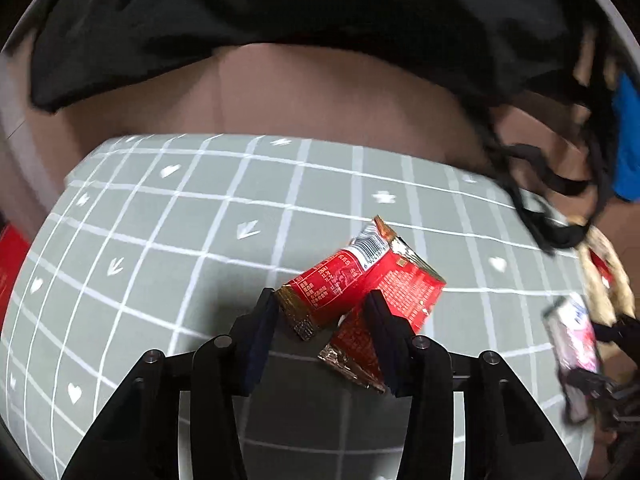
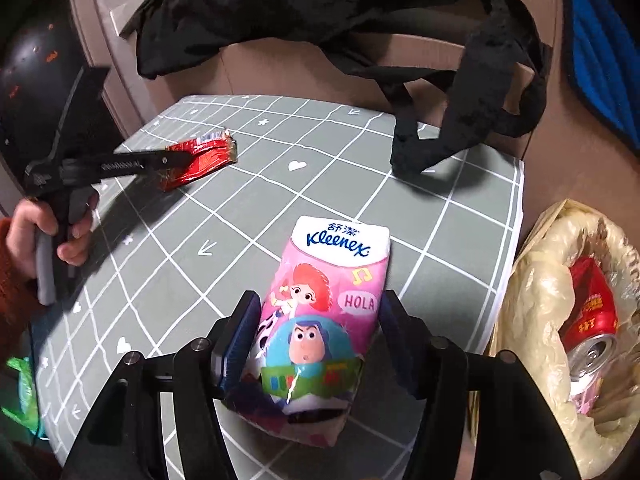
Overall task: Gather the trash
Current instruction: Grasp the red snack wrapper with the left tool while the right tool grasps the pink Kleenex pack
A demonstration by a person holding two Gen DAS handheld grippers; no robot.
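Wrapper [image 1: 362,280] first: red and gold, crumpled, sitting right between the left gripper's [image 1: 320,304] fingers, with both pads against its creased sides, so those tongs are pinching it just over the grey checked table [image 1: 160,240]. From the right wrist view the same wrapper [image 2: 200,156] shows at the tip of that gripper [image 2: 180,160], a hand [image 2: 36,236] wrapped around its handle at the left edge. Over to the right gripper [image 2: 316,320]: spread wide, yet the pink tissue pack [image 2: 328,304] fills the whole gap, both pads pressing its sides, the pack's far end out over the table. Bin [image 2: 568,320] stands just beside the table's right edge, lined with a pale bag, a red can [image 2: 592,320] lying inside. Black bag [image 2: 340,12] slumps behind the table, one strap [image 2: 440,136] draped onto the far corner.
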